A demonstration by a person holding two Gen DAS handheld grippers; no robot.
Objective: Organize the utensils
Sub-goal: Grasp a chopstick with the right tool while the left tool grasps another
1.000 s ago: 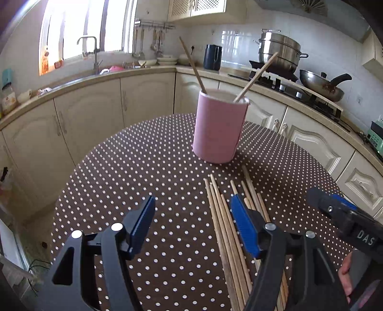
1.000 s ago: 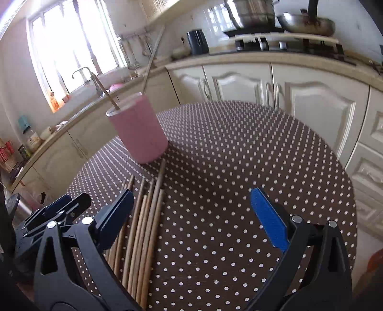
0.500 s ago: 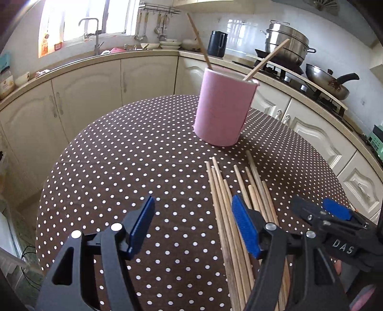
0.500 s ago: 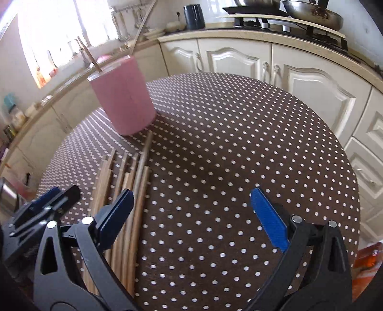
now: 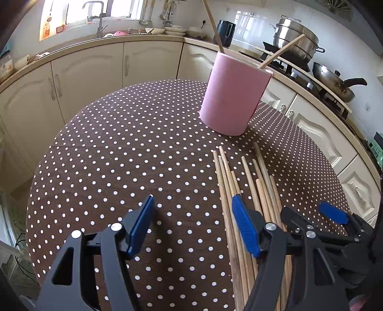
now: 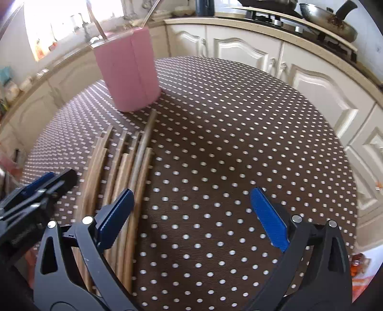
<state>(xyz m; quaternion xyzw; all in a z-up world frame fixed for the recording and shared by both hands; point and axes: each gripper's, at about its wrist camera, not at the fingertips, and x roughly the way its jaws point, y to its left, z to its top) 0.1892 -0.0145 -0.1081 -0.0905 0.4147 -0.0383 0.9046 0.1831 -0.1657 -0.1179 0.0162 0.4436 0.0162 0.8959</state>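
A pink cylindrical holder [image 5: 234, 95] stands upright on the round polka-dot table [image 5: 119, 155], with two wooden chopsticks [image 5: 281, 51] leaning out of it. Several loose wooden chopsticks [image 5: 253, 191] lie side by side in front of it. My left gripper [image 5: 194, 222] is open and empty, low over the table; its right finger is above the chopsticks' left side. My right gripper [image 6: 191, 215] is open and empty; its left finger hangs over the chopsticks [image 6: 134, 172]. The holder [image 6: 129, 69] is ahead to the left. The right gripper also shows in the left wrist view [image 5: 323, 215].
Kitchen cabinets and a counter curve around behind the table [image 6: 239, 119]. A sink with tap [image 5: 98, 14], a dark kettle [image 5: 225, 33], a steel pot [image 5: 296, 36] and a wok [image 5: 335, 81] sit on the counter. The left gripper's tip shows in the right wrist view [image 6: 40, 189].
Both grippers have dropped lower and tilted down toward the table. The right gripper has moved closer to the loose chopsticks and to the left gripper. Both stay open.
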